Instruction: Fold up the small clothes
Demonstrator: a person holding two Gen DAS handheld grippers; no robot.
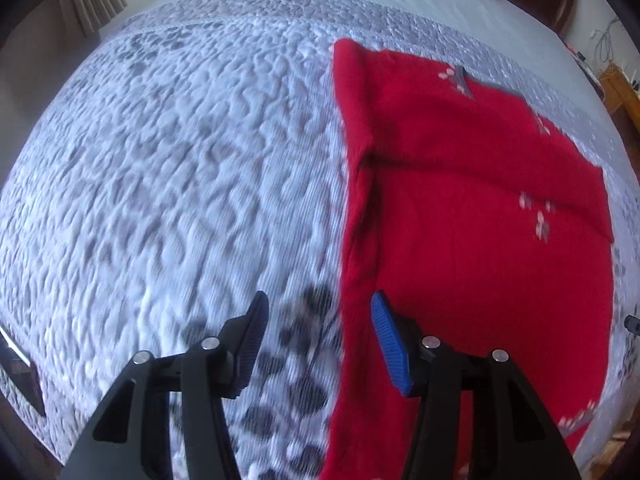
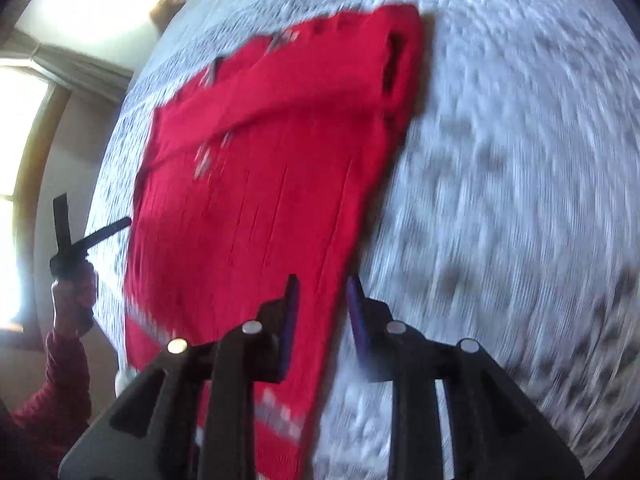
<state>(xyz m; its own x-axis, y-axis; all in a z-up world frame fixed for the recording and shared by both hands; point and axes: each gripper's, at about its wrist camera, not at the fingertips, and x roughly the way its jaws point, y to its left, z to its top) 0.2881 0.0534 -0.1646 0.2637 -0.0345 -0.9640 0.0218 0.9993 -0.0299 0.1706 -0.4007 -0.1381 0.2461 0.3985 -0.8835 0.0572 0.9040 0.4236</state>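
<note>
On the quilted bed point(image 1: 180, 160) we hold both tongs, left tongs point(image 1: 316, 304) and right tongs point(image 2: 320, 284), parted and empty above the spread red garment point(image 1: 460, 220), seemingly ready to fold it.

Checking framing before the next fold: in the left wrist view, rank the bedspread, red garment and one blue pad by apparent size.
1. bedspread, filling most of the view.
2. red garment, covering the right side.
3. blue pad, smallest, though closeness to the camera enlarges it.

Garment point(image 1: 472, 208) on bedspread point(image 1: 180, 168) (flat)
</note>
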